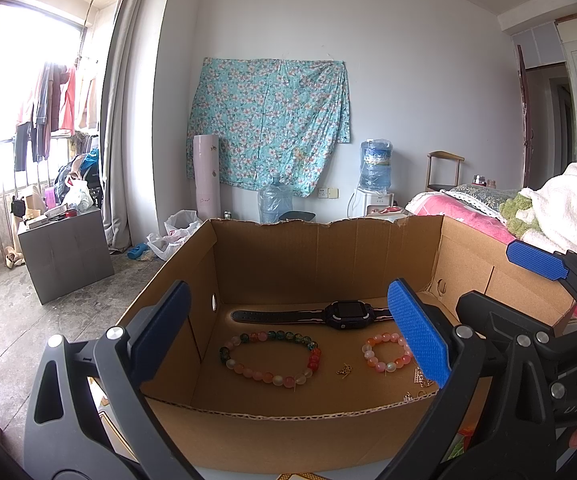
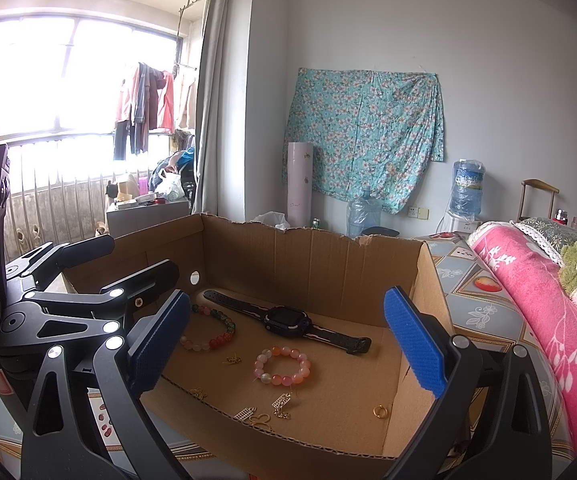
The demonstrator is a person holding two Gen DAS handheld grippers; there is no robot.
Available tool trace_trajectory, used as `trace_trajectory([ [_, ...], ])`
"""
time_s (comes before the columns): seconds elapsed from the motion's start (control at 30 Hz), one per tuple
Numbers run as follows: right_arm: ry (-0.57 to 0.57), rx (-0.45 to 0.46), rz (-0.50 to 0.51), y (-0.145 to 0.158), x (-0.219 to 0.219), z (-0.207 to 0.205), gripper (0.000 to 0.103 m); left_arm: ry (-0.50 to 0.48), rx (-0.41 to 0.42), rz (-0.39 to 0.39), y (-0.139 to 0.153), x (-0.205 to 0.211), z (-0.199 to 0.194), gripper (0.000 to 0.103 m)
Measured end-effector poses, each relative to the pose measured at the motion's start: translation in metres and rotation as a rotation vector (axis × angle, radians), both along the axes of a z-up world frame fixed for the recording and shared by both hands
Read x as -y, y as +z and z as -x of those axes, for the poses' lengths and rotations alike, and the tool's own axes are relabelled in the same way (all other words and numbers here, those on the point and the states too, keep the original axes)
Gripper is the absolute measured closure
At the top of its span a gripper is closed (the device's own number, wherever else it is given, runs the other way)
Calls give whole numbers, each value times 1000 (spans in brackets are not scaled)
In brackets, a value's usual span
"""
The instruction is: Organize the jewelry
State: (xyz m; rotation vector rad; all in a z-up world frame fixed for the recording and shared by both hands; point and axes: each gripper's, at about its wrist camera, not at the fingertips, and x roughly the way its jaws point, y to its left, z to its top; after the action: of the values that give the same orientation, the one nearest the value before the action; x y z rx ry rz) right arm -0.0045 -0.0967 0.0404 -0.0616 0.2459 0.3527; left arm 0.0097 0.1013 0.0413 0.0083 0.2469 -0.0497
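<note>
An open cardboard box (image 1: 328, 256) (image 2: 312, 264) holds the jewelry. A black watch (image 1: 346, 314) (image 2: 288, 320) lies across its floor. In front of it rest a large multicolour bead bracelet (image 1: 270, 358) (image 2: 210, 330) and a smaller pink bead bracelet (image 1: 386, 352) (image 2: 282, 366). Small gold charms (image 1: 344, 370) (image 2: 282, 404) and a gold ring (image 2: 379, 412) are scattered near the front wall. My left gripper (image 1: 288, 336) hangs open over the box's near edge, nothing between its blue pads. My right gripper (image 2: 286, 346) is open and empty too, just to the right of the left one.
The box stands on a patterned tablecloth (image 2: 476, 304). A pink blanket (image 2: 544, 320) and white towel (image 1: 572, 208) lie to the right. A grey cabinet (image 1: 64, 252), water bottles (image 1: 274, 200) and a plastic bag (image 1: 176, 232) sit on the floor beyond.
</note>
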Motion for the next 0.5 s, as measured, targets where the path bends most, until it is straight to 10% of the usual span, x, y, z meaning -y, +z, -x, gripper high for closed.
trace_trajectory([
  [0.5,0,0,0,0,0,0,8,0,0,0,0,0,0,8],
])
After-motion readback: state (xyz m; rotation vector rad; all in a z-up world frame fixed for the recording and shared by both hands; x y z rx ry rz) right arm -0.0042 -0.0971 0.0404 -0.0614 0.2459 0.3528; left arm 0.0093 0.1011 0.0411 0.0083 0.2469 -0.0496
